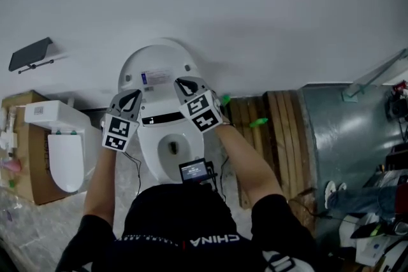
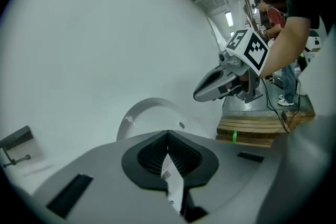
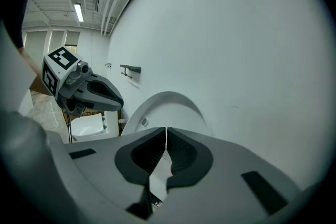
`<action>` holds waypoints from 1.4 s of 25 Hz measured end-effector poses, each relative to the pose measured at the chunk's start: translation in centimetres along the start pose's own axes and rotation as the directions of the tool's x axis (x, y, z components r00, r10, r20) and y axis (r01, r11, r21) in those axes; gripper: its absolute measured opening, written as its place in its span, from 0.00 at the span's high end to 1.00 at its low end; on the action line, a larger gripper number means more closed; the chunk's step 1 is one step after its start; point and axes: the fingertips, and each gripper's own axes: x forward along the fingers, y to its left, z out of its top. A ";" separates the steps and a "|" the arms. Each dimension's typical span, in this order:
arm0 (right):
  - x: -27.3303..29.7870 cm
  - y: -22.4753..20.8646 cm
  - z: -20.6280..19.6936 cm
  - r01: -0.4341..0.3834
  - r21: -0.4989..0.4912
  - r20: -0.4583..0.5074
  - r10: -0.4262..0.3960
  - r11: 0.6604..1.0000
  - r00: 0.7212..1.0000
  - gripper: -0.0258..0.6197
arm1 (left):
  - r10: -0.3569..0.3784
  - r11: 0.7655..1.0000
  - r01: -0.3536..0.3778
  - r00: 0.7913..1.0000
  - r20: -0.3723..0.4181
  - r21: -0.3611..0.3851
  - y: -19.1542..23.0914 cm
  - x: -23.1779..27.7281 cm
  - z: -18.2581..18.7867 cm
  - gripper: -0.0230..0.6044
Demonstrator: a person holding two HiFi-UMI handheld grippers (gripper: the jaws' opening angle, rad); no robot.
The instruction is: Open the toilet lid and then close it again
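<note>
The left gripper is closed: in its own view the ribbed pads meet at the tips and nothing is caught between them. The right gripper is closed and empty in the same way. They are held side by side, a little apart, each showing in the other's view with its marker cube on top. In the slit below each pair of tips a white surface with a printed label shows through. Just ahead of both grippers stands the lid, raised upright and leaning back toward the wall, its rounded edge arching above the jaws in both gripper views. Whether either tip touches it cannot be told. Under and behind the grippers, toward the person, the toilet is open, its bowl in plain sight. A small lit screen sits below that, at the person's chest. Beyond the left gripper's outer side a second toilet rests against a brown box. A dark bracket is fixed to the wall above them. Beyond the right gripper's outer side lies a wooden pallet with green tags, and past it a grey metal sheet.
</note>
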 end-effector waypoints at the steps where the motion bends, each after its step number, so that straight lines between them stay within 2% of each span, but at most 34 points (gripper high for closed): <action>1: 0.0 0.1 -0.1 -0.002 0.004 -0.002 0.003 1.000 1.000 0.93 | -0.003 1.000 0.003 1.000 0.004 -0.013 0.0 -0.2 0.0 0.95; 4: -0.1 0.4 0.0 -0.007 0.022 0.000 0.007 1.000 1.000 0.93 | -0.006 0.999 0.007 1.000 0.018 -0.042 0.2 -0.7 0.2 0.95; 8: -0.4 1.2 0.4 -0.004 0.029 -0.007 0.004 1.000 1.000 0.93 | -0.022 0.999 0.023 0.999 0.028 -0.034 0.2 -1.6 0.3 0.95; 13: -1.2 3.3 -0.4 0.015 0.038 -0.042 -0.014 0.999 0.999 0.93 | -0.084 0.996 0.085 0.996 0.037 -0.031 -0.9 -2.9 -0.6 0.95; 18: -3.2 6.4 -3.0 0.003 0.062 -0.098 0.003 0.998 0.995 0.93 | -0.161 0.985 0.163 0.986 0.045 -0.055 -3.5 -4.5 -1.6 0.95; 22: -4.9 8.5 -4.1 -0.017 0.065 -0.108 0.024 0.998 0.994 0.93 | -0.178 0.981 0.180 0.983 0.038 -0.066 -6.6 -6.3 -2.4 0.95; 27: -9.5 10.0 -5.0 -0.027 0.055 -0.072 0.031 0.998 0.997 0.93 | -0.151 0.984 0.150 0.989 -0.001 -0.095 -11.1 -9.3 -3.7 0.95; 32: -16.8 11.6 -10.0 -0.055 0.065 -0.076 0.060 0.996 0.995 0.93 | -0.114 0.989 0.107 0.992 -0.058 -0.099 -19.1 -12.5 -4.8 0.95; 35: -20.4 12.9 -12.3 -0.084 0.070 -0.071 0.089 0.994 0.993 0.94 | -0.052 0.995 0.044 0.993 -0.102 -0.084 -22.9 -14.5 -5.4 0.95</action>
